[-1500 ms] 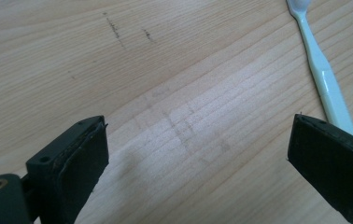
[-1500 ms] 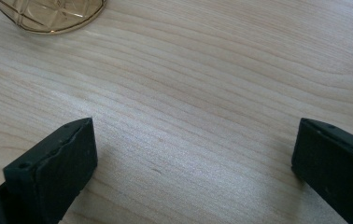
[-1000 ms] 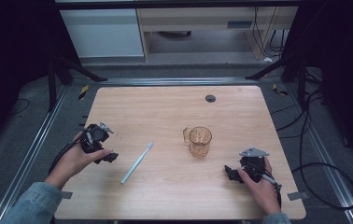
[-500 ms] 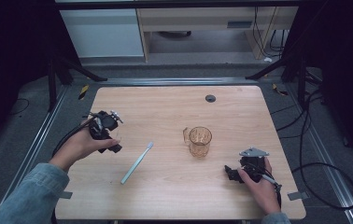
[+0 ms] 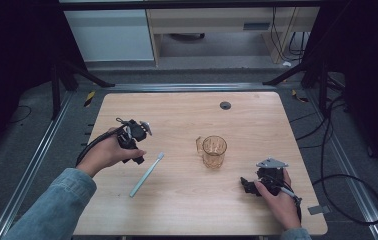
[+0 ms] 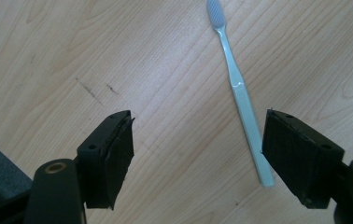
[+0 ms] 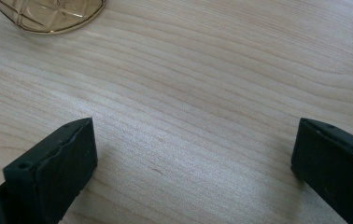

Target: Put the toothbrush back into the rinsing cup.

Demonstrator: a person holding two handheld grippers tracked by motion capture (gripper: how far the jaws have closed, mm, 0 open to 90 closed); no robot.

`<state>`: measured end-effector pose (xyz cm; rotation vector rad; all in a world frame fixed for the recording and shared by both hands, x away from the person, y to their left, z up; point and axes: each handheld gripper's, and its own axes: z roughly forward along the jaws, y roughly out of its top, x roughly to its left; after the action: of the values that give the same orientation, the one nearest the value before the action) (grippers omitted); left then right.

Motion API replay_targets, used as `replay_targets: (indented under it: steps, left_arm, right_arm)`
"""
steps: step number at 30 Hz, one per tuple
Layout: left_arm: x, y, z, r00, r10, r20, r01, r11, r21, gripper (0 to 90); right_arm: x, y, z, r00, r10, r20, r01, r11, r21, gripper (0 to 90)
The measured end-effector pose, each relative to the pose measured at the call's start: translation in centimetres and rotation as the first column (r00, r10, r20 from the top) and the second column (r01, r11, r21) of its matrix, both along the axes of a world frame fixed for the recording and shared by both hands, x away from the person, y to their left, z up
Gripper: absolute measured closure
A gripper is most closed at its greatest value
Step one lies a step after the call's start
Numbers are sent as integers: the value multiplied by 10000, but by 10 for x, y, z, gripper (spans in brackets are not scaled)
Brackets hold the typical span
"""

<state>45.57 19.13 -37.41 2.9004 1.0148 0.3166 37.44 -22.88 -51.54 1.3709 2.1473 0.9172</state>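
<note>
Left gripper [image 5: 138, 160]: held in the person's left hand [image 5: 104, 152] over the left half of the table [image 5: 187, 210], tilted down toward the wood. In the left gripper view its jaws stand apart with bare tabletop between them; they have just been closing, and nothing is between the pads. The toothbrush [image 6: 239, 88], pale blue-green, lies flat on the table; in that view its handle end runs down just beside the inner edge of the right-hand jaw, whether touching it I cannot tell, and its bristle head points away toward the top of the picture. In the high view the toothbrush [image 5: 147, 174] lies on a slant just right of the left gripper, head up and to the right, handle end nearer the person. Right gripper [image 5: 247, 186]: rests low at the near right part of the table in the person's right hand [image 5: 277, 200], grey three-cornered plate on top, cable trailing back along the wrist. In the right gripper view its jaws are spread wide with only wood grain between them. The amber glass mug [image 5: 213, 151] stands upright near the middle of the table, handle to its left, between the two grippers and apart from both; its patterned base [image 7: 48, 16] shows at the upper left of the right gripper view. A dark round grommet [image 5: 225, 105] sits in the tabletop toward the far edge.
</note>
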Motion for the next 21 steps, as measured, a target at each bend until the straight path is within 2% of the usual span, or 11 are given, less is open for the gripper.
replay_targets:
  steps: [2,4,11,14,21]
  left_arm:
    - [3,-1,-3,9998,170,-91,-171,9997,-150,245]
    - [6,-1,-9,9977,557,-380,-574,9973,-460,236]
    - [8,-3,-21,9919,989,-799,-1044,9922,-678,221]
    - [10,-5,-29,9876,1107,-1110,-1195,9899,-763,231]
    - [9,-13,-45,9851,1144,-1281,-1270,9874,-946,304]
  right_arm:
    - [0,0,0,10000,-12,1,12,10000,-1,7]
    - [0,0,0,10000,-37,-4,37,10000,1,7]
    - [-1,0,0,10000,-54,-9,55,10000,27,7]
    - [-1,0,0,10000,-48,-15,48,10000,-5,7]
    - [-1,0,0,10000,-76,-11,76,10000,11,7]
